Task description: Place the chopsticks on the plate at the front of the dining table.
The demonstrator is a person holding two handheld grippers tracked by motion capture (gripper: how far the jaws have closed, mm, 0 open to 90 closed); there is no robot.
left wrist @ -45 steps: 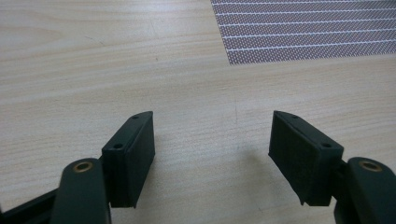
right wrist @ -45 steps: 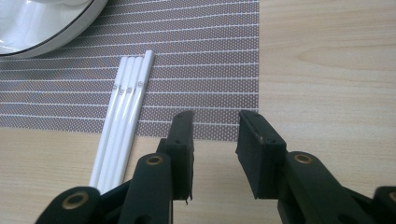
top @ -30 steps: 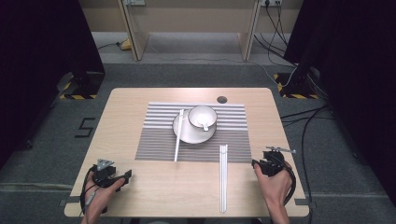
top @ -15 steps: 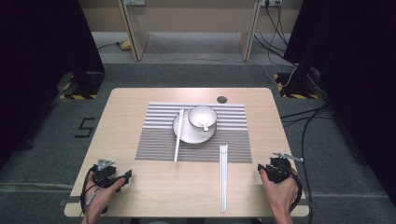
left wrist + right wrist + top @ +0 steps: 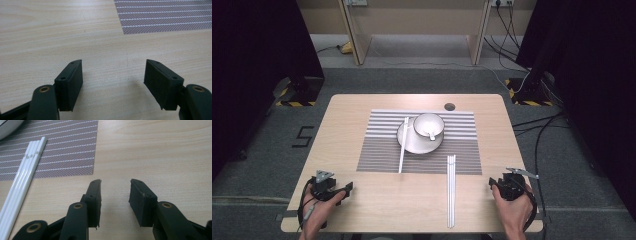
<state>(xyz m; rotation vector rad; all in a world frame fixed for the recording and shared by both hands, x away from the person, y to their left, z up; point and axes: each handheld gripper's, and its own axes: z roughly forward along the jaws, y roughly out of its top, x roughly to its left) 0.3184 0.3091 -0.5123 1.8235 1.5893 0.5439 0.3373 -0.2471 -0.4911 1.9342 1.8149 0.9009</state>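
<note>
both sets of jaws stand apart with nothing between them. the left gripper (image 5: 343,189) rests on the near left of the wooden table (image 5: 362,107), jaws wide over bare wood, near the striped placemat (image 5: 462,125) and clear of its near left corner. the right gripper (image 5: 493,183) sits at the near right, and its jaws have just been opening, empty, over bare wood. just to its left lie the white chopsticks (image 5: 451,190), side by side, their far ends on the placemat and the rest on the table. farther off on the placemat sit a plate (image 5: 414,145), a bowl (image 5: 428,125) on it, and a white spoon (image 5: 403,145) leaning across the plate's left rim.
</note>
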